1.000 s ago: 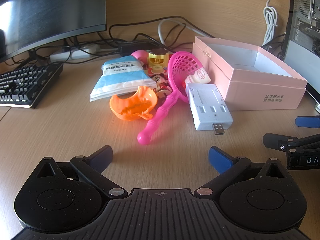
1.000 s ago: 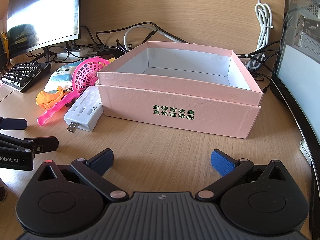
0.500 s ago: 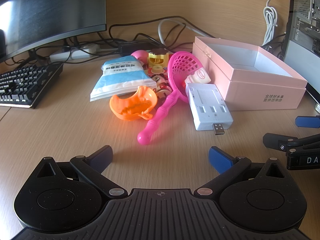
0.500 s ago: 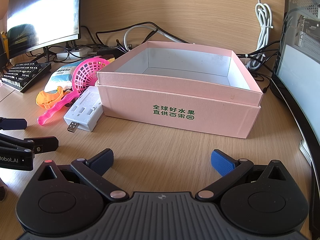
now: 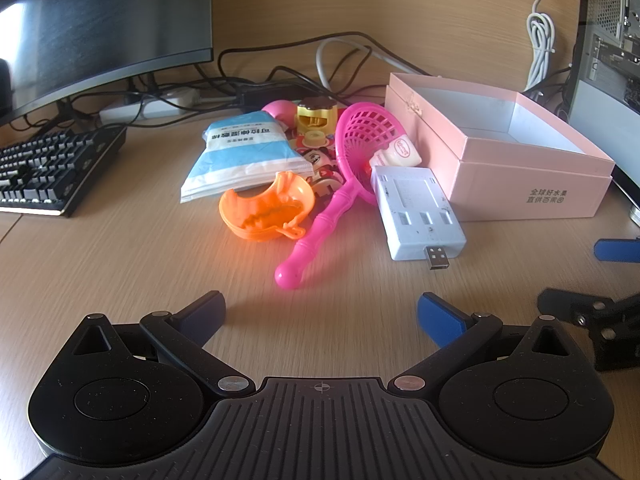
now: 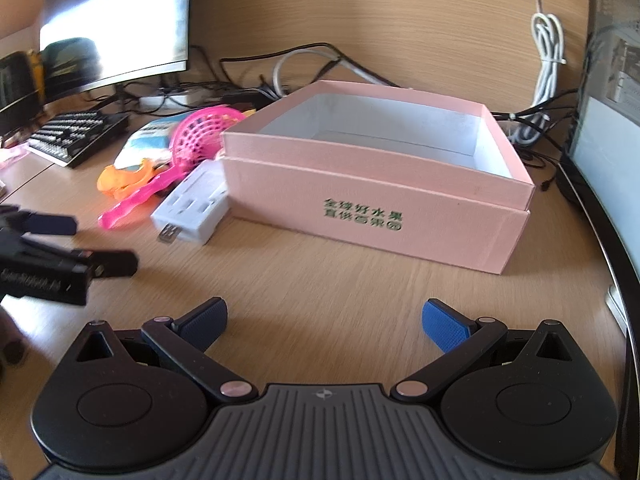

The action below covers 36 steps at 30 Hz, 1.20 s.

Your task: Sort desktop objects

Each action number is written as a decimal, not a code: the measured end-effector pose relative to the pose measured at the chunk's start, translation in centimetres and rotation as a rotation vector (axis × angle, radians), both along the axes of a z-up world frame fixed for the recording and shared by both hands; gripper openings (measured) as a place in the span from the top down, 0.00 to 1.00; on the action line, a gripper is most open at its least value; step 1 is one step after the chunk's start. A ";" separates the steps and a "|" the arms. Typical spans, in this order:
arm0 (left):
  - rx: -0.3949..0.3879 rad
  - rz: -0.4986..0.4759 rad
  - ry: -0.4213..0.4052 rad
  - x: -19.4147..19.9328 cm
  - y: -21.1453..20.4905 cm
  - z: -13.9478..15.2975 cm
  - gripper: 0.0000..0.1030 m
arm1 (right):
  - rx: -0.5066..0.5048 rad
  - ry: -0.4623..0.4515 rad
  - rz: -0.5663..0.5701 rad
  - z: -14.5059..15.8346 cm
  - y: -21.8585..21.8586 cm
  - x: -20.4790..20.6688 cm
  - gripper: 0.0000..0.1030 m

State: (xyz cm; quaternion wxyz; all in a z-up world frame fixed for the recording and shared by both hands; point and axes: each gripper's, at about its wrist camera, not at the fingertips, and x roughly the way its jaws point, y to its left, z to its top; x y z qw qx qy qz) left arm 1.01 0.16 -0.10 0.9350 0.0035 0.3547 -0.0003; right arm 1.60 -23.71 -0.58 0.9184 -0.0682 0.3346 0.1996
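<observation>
Both grippers hover low over the wooden desk (image 5: 120, 248), fingers spread wide and holding nothing: the left gripper (image 5: 320, 314) faces the toy pile, the right gripper (image 6: 324, 318) faces the pink box (image 6: 372, 208). Just ahead of the left one lie a pink scoop (image 5: 340, 184), an orange toy (image 5: 266, 208) and a white USB charger (image 5: 418, 212) touching the box's side. Behind them rests a blue-white pouch (image 5: 244, 152). Farther left sits a keyboard (image 5: 48, 168).

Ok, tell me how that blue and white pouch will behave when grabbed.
The blue and white pouch looks soft and puffy, so it probably sags and bends when grabbed. Its glossy film may be slippery. The orange toy overlaps its front edge, so lifting could nudge that.
</observation>
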 end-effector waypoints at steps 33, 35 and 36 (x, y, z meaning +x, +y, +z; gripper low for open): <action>0.187 -0.056 -0.051 3.0 1.1 1.7 0.00 | 0.058 0.018 -0.020 2.5 2.6 0.0 0.07; 0.251 -0.045 -0.073 4.5 1.5 1.8 0.00 | 0.062 0.012 -0.003 2.9 3.8 0.0 0.10; 0.286 -0.038 -0.088 5.3 1.9 1.9 0.00 | 0.068 0.011 0.003 3.1 4.6 0.1 0.10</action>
